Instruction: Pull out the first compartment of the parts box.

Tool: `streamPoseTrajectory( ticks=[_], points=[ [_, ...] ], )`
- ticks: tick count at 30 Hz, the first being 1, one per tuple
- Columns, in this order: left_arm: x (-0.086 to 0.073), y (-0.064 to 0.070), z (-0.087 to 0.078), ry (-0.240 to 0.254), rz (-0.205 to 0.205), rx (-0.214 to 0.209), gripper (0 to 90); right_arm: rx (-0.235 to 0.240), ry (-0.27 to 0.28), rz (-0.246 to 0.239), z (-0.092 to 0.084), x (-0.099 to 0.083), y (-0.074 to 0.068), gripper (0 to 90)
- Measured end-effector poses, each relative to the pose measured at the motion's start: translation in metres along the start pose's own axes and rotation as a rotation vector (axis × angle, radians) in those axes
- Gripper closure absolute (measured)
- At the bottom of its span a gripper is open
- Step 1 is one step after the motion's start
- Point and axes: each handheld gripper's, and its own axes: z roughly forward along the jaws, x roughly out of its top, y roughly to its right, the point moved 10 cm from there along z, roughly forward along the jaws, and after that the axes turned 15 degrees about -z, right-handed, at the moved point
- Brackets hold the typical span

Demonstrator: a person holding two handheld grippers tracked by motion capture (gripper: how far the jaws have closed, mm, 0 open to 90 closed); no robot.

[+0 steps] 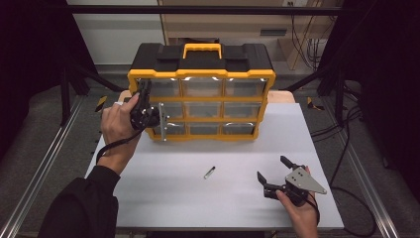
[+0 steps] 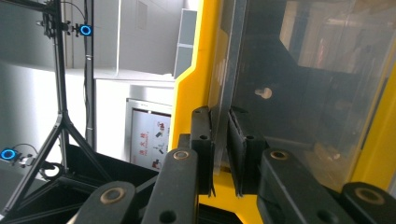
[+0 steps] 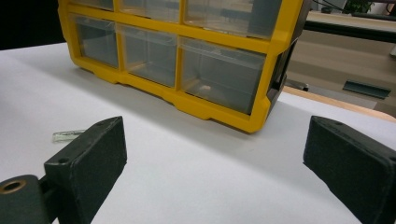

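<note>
Drawer (image 1: 166, 123) at the organizer's (image 1: 200, 74) lower-left corner sits pulled partway out of the yellow frame. The left gripper (image 2: 220, 154) pinches the drawer's clear front lip, jaws clenched on it. The right gripper (image 1: 275, 174) rests on the table (image 1: 173, 198) well in front of the organizer, jaws spread wide and holding nothing. A small vial (image 1: 209, 172) lies on the table before the organizer.

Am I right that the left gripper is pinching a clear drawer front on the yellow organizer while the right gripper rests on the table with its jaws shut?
Not quite: the right gripper has its jaws wide open, as the right gripper view shows. The rest holds: the left gripper pinches the clear drawer front on the yellow organizer.
</note>
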Motion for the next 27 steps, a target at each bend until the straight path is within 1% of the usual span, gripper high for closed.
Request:
streamPoseTrajectory(
  ticks=[1,5,7,10,12,17,19,20,21,22,25,26,27],
  points=[
    [0.0,0.0,0.0,-0.005,0.001,0.001,80.4,-0.001,0.0,0.001,0.0,0.0,0.0,6.1],
    [0.0,0.0,-0.001,0.004,-0.023,0.001,80.9,-0.002,0.001,0.001,0.0,0.0,0.001,6.1],
    [-0.001,0.0,-0.002,-0.004,-0.021,-0.001,81.6,-0.002,0.001,0.001,0.0,0.0,0.001,6.1],
    [0.0,-0.001,-0.004,0.005,-0.033,0.003,81.9,0.0,0.003,0.0,0.0,0.0,0.0,6.0],
    [-0.001,-0.001,-0.005,0.001,-0.036,0.0,81.9,0.001,0.001,-0.003,0.0,0.0,0.0,5.9],
    [0.0,-0.003,-0.009,0.001,-0.033,0.001,81.7,0.002,0.001,-0.004,0.0,0.001,0.0,5.9],
    [0.0,-0.003,-0.011,0.001,-0.04,0.0,81.4,0.001,0.002,-0.004,0.0,0.001,0.0,5.9],
    [0.001,-0.004,-0.014,-0.001,-0.065,-0.001,81.1,0.0,0.003,-0.003,0.0,0.001,0.0,5.8],
    [0.001,-0.004,-0.014,-0.001,-0.065,-0.001,80.9,0.0,0.003,-0.003,0.0,0.001,0.0,5.8],
    [0.002,-0.005,-0.018,-0.002,-0.078,0.001,80.8,0.0,0.002,0.0,0.0,0.0,0.001,5.5],
    [0.003,-0.005,-0.022,-0.003,-0.076,0.003,80.8,-0.001,0.001,0.0,-0.001,0.0,0.001,5.4],
    [0.003,-0.006,-0.025,-0.001,-0.083,0.003,80.8,-0.001,0.002,-0.001,-0.001,0.001,0.001,5.3],
    [0.003,-0.007,-0.028,-0.002,-0.081,0.007,80.8,-0.002,0.002,-0.001,-0.001,0.001,0.001,5.3]
  ],
)
